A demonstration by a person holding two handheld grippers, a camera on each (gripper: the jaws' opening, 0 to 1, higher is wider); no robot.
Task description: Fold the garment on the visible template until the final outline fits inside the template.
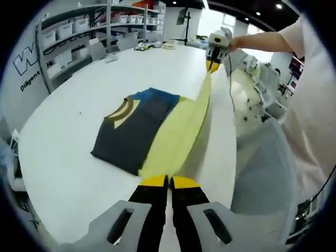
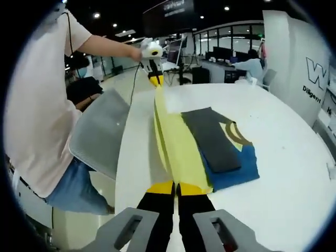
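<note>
Left gripper (image 1: 169,182), jaws closed, pinches the garment's (image 1: 157,126) yellow edge, which stretches taut above the white table (image 1: 63,157) to the right gripper (image 1: 212,65); its grey and blue part lies folded flat. Right gripper (image 2: 176,188) clamps the same yellow edge, running to the left gripper (image 2: 155,80), grey panel over blue beside it on the table (image 2: 283,173).

Garment (image 1: 157,131) on table (image 1: 68,157), one edge between both tongs (image 1: 169,182).

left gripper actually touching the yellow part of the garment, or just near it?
Touching. In the left gripper view the left gripper is shut on the yellow edge of the garment, the cloth running taut from its tips.
</note>
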